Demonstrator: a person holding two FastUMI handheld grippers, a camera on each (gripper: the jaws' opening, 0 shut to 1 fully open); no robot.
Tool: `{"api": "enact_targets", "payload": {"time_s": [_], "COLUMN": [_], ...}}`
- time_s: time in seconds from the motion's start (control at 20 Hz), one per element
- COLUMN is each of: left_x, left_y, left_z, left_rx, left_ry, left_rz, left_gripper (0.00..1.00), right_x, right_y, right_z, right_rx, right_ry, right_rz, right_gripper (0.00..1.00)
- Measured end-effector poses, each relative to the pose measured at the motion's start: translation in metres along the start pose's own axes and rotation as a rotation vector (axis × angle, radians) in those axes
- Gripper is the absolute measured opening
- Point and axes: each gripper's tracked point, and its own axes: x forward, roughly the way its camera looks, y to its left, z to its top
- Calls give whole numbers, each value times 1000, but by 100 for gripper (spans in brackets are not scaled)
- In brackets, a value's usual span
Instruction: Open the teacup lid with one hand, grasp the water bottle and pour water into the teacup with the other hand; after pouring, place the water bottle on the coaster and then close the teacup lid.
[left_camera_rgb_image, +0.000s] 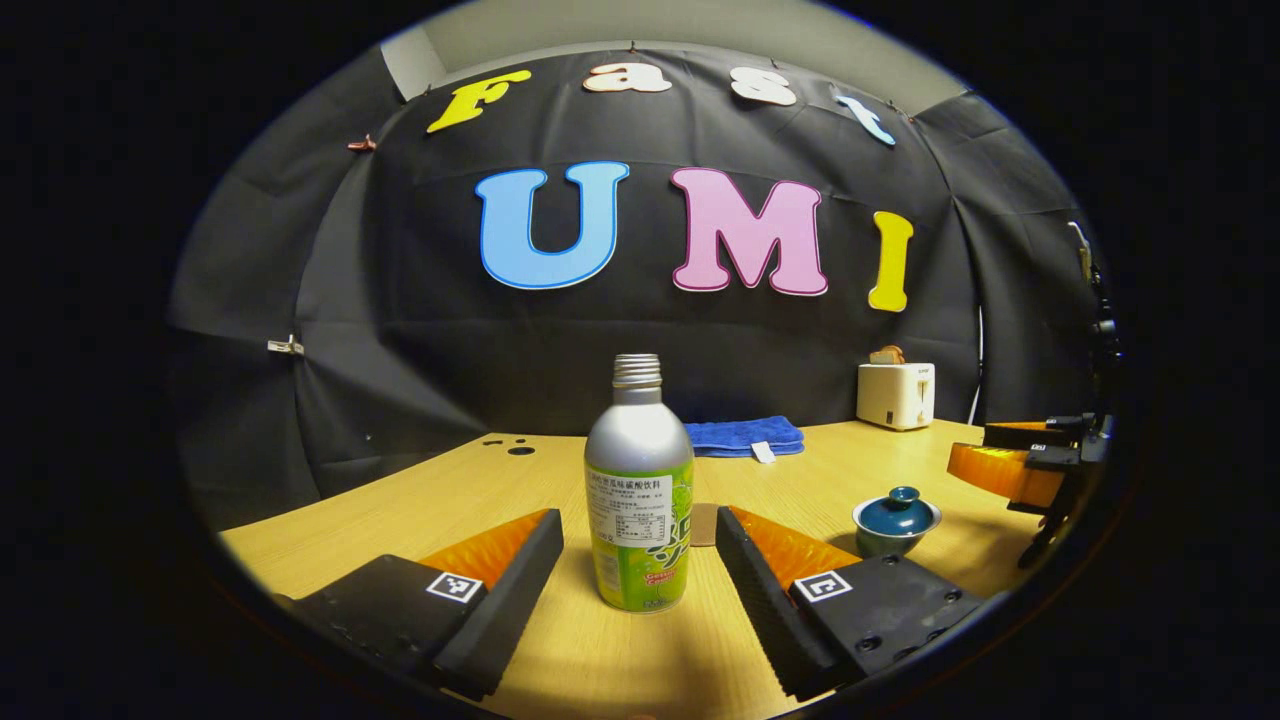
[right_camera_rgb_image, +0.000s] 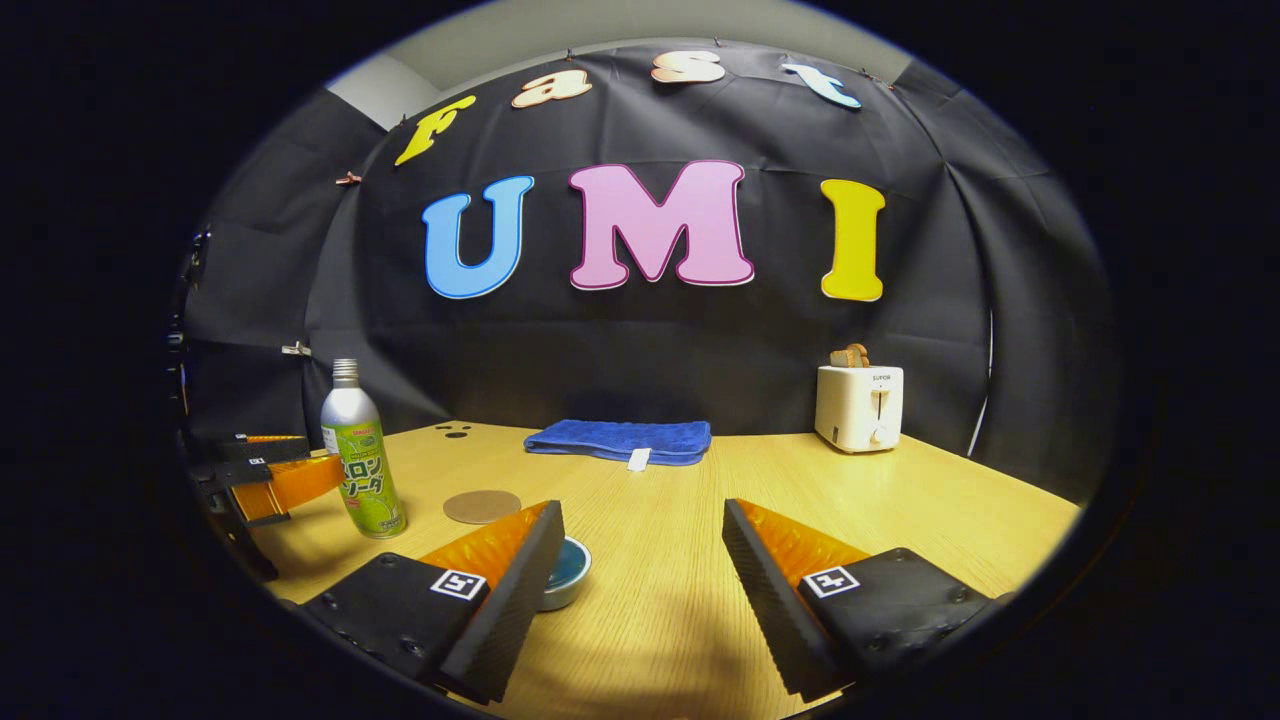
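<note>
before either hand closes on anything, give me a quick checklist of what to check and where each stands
1. Left gripper open around the bottle, fingers apart from it: ok.
2. Bottle upright, no cap on its neck: ok.
3. Lid on the teacup: ok, not yet lifted.
4. Right gripper centred on the teacup: not ok, cup sits by one finger, partly hidden.
5. Coaster bare for the bottle: ok.
6. Water level in the bottle: cannot tell.
</note>
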Motion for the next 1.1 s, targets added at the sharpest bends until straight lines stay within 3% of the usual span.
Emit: {"api": "enact_targets", "payload": {"time_s": [0.45, 0.8, 0.95, 1.1], "left_x": [1, 2, 2, 2], "left_y": [-2, -2, -3, -2], "left_z": [0, 0, 0, 0], "left_rx": [1, 0, 0, 0], "left_ry": [-3, -4, -5, -5], "left_rz": [-18, -21, -20, -20], "left_gripper": [97, 98, 97, 97], "right_x": [0, 7, 20, 31], "right_y": [2, 49, 63, 71], "right_z": [0, -9, -20, -29], "right_rx": [0, -34, -87, -123], "right_ry": [-2, 46, 105, 164], "right_rz": [6, 145, 163, 171], "right_gripper": [99, 99, 100, 93]}}
